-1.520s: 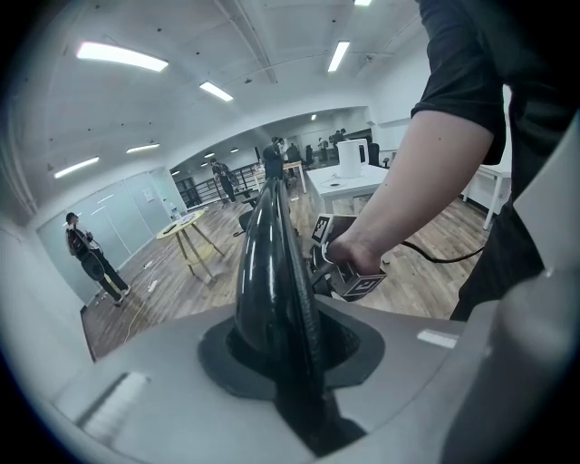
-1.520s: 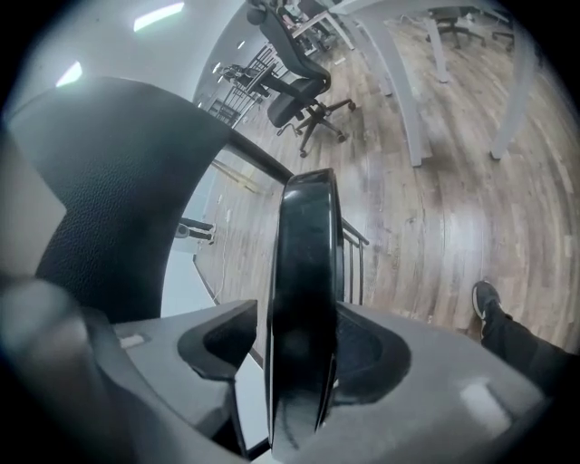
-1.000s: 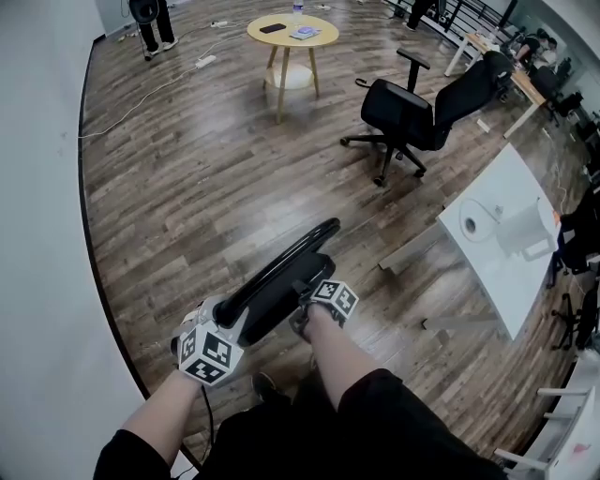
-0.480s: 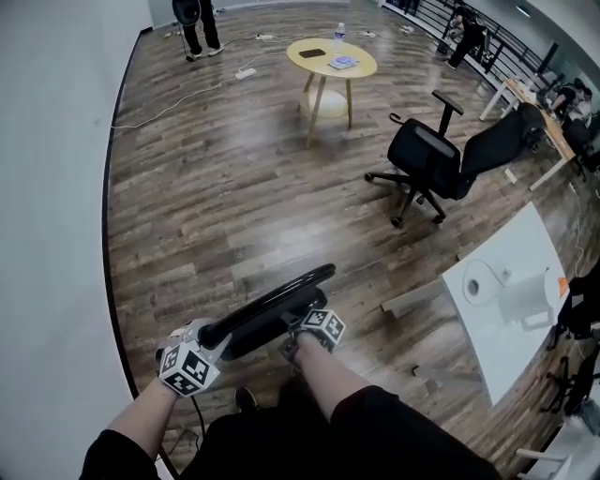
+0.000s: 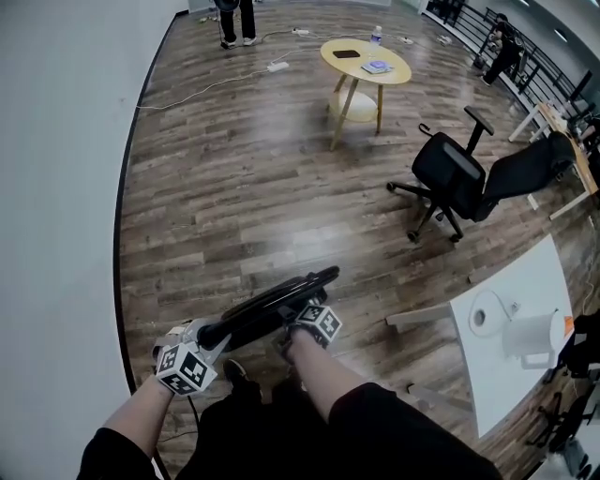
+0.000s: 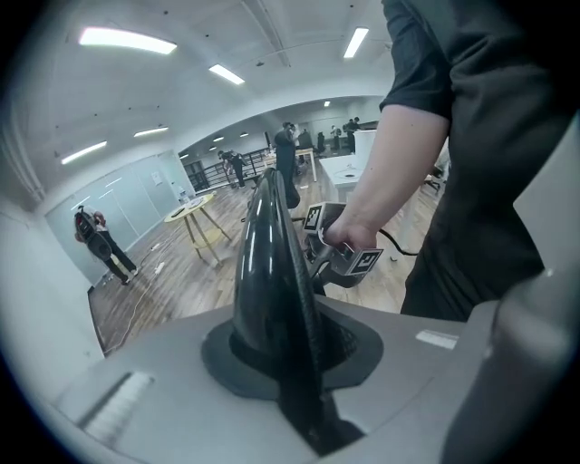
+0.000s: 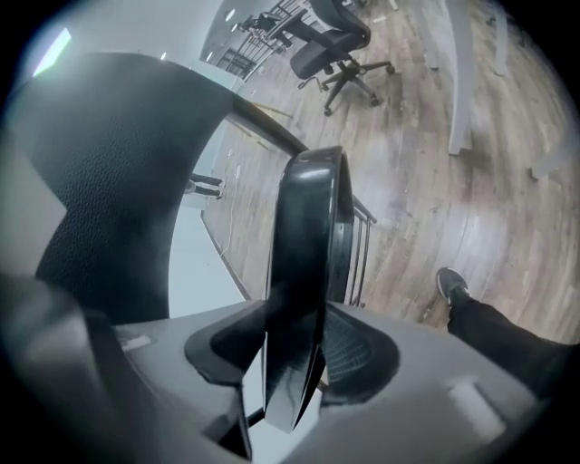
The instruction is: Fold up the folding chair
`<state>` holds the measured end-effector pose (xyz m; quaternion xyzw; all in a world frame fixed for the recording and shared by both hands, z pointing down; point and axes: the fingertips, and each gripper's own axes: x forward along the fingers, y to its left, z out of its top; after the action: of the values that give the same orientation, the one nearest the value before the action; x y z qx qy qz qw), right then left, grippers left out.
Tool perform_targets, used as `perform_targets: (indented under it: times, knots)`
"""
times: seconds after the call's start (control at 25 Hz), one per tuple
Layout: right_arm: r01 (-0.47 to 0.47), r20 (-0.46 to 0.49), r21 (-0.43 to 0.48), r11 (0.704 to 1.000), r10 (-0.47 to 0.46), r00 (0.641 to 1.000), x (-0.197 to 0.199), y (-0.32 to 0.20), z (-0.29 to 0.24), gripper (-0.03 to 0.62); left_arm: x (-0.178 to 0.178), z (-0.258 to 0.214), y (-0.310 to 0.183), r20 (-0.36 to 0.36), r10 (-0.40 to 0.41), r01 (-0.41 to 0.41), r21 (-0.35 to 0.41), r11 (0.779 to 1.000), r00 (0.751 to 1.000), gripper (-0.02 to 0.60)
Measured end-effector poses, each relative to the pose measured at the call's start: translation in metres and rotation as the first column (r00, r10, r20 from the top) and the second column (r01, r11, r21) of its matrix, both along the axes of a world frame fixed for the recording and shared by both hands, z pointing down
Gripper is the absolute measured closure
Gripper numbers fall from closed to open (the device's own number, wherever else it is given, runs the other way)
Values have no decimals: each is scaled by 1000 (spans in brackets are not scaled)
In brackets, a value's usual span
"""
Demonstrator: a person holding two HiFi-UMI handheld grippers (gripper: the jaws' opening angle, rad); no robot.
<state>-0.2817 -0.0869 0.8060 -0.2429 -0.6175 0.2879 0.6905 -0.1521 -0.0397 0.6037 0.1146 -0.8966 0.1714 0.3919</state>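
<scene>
The folding chair (image 5: 267,305) stood on the wooden floor (image 5: 244,187) directly in front of the person. From the head view it was seen from above as a slim black edge running up and to the right. The left gripper (image 5: 199,335) was clamped on the lower left end of that edge. In the left gripper view the chair's glossy black panel (image 6: 267,272) sat pinched between the closed jaws. The right gripper (image 5: 302,317) was at the chair's upper right end. Its jaws had just been closing, and in the right gripper view they lay against both faces of the black panel (image 7: 304,272). Thin metal frame bars (image 7: 358,245) ran just behind that panel. A shoe (image 5: 234,372) stood just below the chair, between the two forearms.

A grey wall (image 5: 56,187) ran along the left of the chair. To the chair's right stood a white table (image 5: 539,281) carrying a paper roll (image 5: 486,314) and a larger white cylinder (image 5: 530,337). Beyond the chair and to the right was a black office chair (image 5: 450,173) with its back reclined. Farther beyond stood a yellow round table (image 5: 401,73). It held a bottle (image 5: 376,36), a dark phone (image 5: 346,53) and a small book (image 5: 378,67). A power strip (image 5: 277,67) lay on the floor far beyond the chair. Near it stood a person (image 5: 236,19).
</scene>
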Motion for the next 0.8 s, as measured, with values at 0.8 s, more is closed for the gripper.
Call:
perform_targets:
  times: [0.8]
  knots:
    - [105,51,6,994,-105,993,-4,11,-16,401,-24,-9,62,-9,-2,3,116,993,1000,525]
